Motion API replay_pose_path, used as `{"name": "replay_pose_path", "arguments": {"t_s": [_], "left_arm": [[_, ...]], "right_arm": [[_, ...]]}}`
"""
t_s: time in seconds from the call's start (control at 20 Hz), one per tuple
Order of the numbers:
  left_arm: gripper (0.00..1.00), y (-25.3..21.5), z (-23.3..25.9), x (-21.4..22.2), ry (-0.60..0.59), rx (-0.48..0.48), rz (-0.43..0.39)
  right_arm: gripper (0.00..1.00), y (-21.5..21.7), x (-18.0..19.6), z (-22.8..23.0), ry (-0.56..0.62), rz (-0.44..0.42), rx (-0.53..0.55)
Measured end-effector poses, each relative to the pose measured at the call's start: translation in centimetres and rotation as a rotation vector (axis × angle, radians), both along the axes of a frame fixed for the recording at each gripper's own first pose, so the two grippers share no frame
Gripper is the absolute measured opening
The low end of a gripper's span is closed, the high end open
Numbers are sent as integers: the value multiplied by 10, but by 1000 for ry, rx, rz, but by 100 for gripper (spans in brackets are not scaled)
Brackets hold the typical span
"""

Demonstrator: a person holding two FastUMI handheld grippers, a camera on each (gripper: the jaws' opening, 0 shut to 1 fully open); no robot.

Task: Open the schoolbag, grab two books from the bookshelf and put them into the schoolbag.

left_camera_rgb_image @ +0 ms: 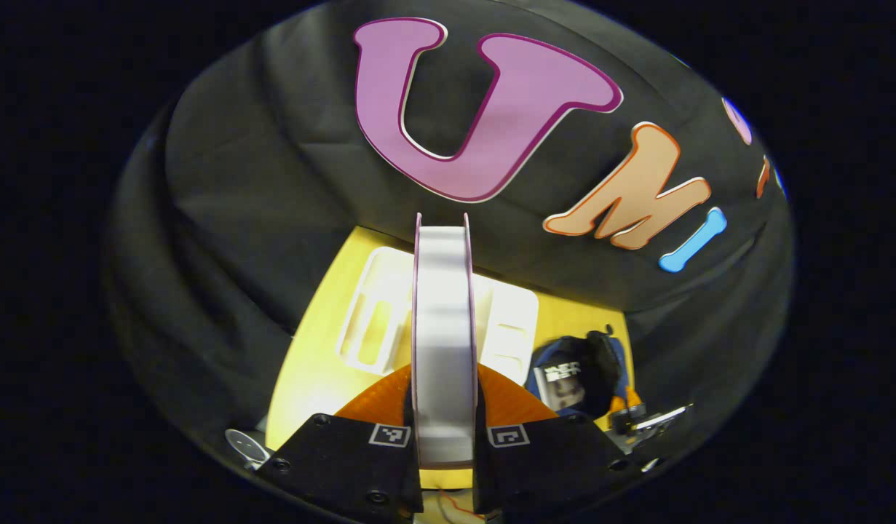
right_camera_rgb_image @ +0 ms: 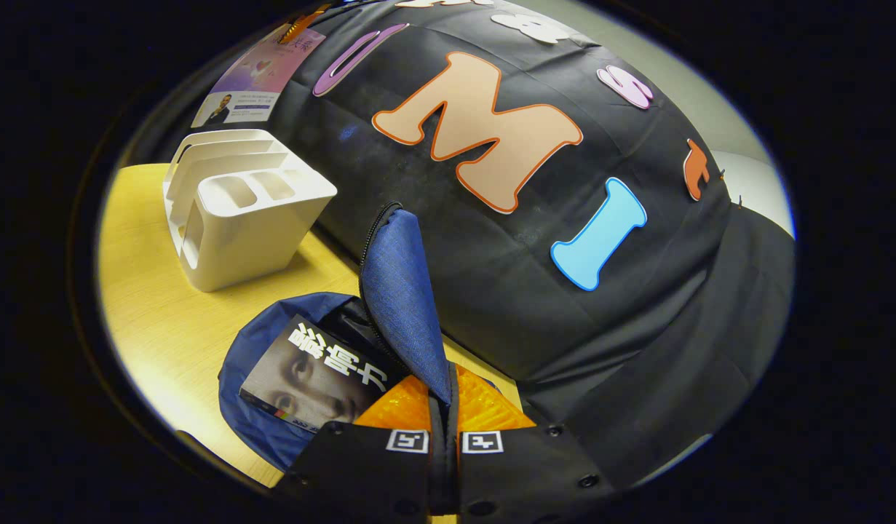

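Left gripper (left_camera_rgb_image: 445, 437) clamps a book (left_camera_rgb_image: 445, 342) edge-on, white page block up, thin purple covers either side, held above the yellow table (left_camera_rgb_image: 309, 371). Behind it, the white bookshelf (left_camera_rgb_image: 378, 320). Right gripper (right_camera_rgb_image: 443, 451) pinches the blue flap (right_camera_rgb_image: 404, 291) of the schoolbag (right_camera_rgb_image: 255, 407), fingers pressed together on the fabric, flap lifted upright. Schoolbag lies open on the table (right_camera_rgb_image: 149, 306), near the bookshelf (right_camera_rgb_image: 236, 211); a first book (right_camera_rgb_image: 309, 375) with a dark printed cover rests inside the opening.

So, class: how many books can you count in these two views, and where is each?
2: a pink-edged book gripped by the left gripper; a face-cover book in the blue schoolbag. Others may be hidden inside.
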State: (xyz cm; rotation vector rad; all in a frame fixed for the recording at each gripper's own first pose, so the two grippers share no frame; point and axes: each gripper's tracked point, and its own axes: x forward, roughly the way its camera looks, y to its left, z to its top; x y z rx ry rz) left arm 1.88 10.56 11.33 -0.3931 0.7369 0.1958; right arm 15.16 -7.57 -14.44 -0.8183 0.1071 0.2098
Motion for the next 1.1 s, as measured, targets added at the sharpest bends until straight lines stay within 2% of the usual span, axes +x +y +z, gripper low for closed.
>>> {"name": "replay_pose_path", "arguments": {"t_s": [0.15, 0.3, 0.5, 0.55, 0.6, 0.7, 0.9, 1.1], "left_arm": [[24, -26, -12, 1, -48, -53, -19], [24, -76, -34, 7, -77, -166, -53], [24, -128, -58, 28, -118, -271, -111], [24, -142, -65, 34, -123, -298, -127], [24, -157, -72, 38, -122, -321, -148], [23, -185, -90, 47, -120, -347, -187], [24, -244, -134, 66, -88, -404, -246], [24, -277, -169, 87, -73, -445, -271]], "right_arm": [[0, -1, 1, 1, 3, 1, 10], [3, -1, 1, 3, 4, -1, 19], [1, -3, 1, 4, 4, -6, 29], [3, -4, 1, 4, 3, -8, 34], [0, -5, 1, 5, 4, -12, 39], [3, -5, 1, 7, 1, -17, 46], [0, -5, 1, 6, 1, -18, 50], [3, -5, 2, 8, 1, -24, 64]]}}
